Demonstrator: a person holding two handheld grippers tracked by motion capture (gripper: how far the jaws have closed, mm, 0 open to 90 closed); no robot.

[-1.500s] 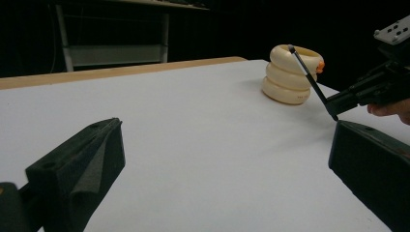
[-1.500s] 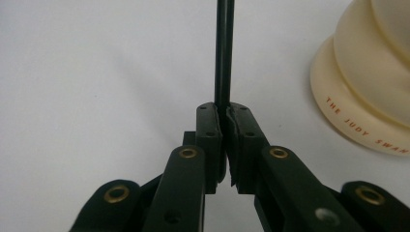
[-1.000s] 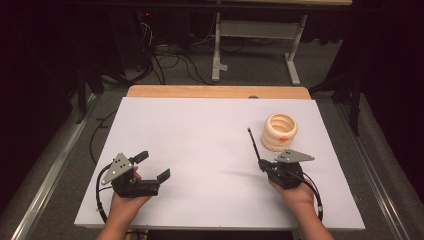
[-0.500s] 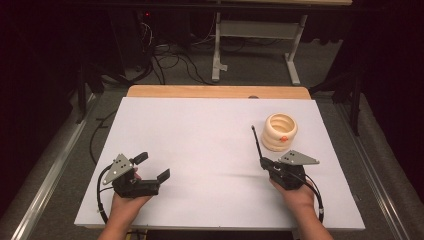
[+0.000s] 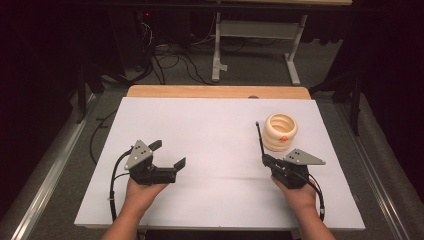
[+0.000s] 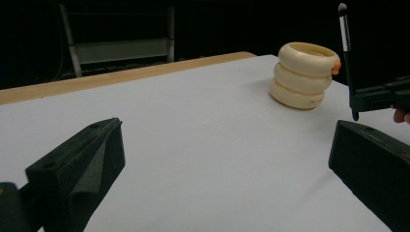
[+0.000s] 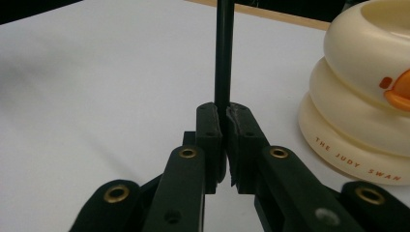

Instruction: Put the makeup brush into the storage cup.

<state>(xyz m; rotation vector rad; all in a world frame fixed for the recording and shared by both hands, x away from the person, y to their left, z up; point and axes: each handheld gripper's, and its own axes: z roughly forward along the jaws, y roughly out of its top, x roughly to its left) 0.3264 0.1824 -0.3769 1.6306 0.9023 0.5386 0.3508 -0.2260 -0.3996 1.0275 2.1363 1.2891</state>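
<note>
The right tongs (image 5: 266, 161) were clamped on a thin black brush (image 5: 259, 138), their two black jaws pressed together around the lower part of its handle. In the right gripper view the brush (image 7: 224, 53) rose straight up out of the closed jaws of those tongs (image 7: 224, 121). Its tip pointed away from the person, and in the left gripper view the pale bristle end of the brush (image 6: 344, 43) stood higher than the holder's rim. The person's right hand (image 5: 298, 195) held these tongs low over the white counter (image 5: 210, 130).

A cream ringed holder (image 5: 280, 132), shaped like three stacked rings with a small orange mark on its side, stood on the counter just beyond the right tongs and slightly to their right. It sat close beside the brush, but whether the two touched could not be told. In the right gripper view the holder (image 7: 360, 92) stood just right of the jaws and bore printed lettering on its lowest ring.

The left tongs (image 5: 167, 154) stood wide open with nothing between the jaws, well apart from the right tongs and the holder, held by the left hand (image 5: 142, 192). In the left gripper view the open jaws of the left tongs (image 6: 225, 159) framed bare counter, with the holder (image 6: 303, 75) far ahead and to the right.
</note>
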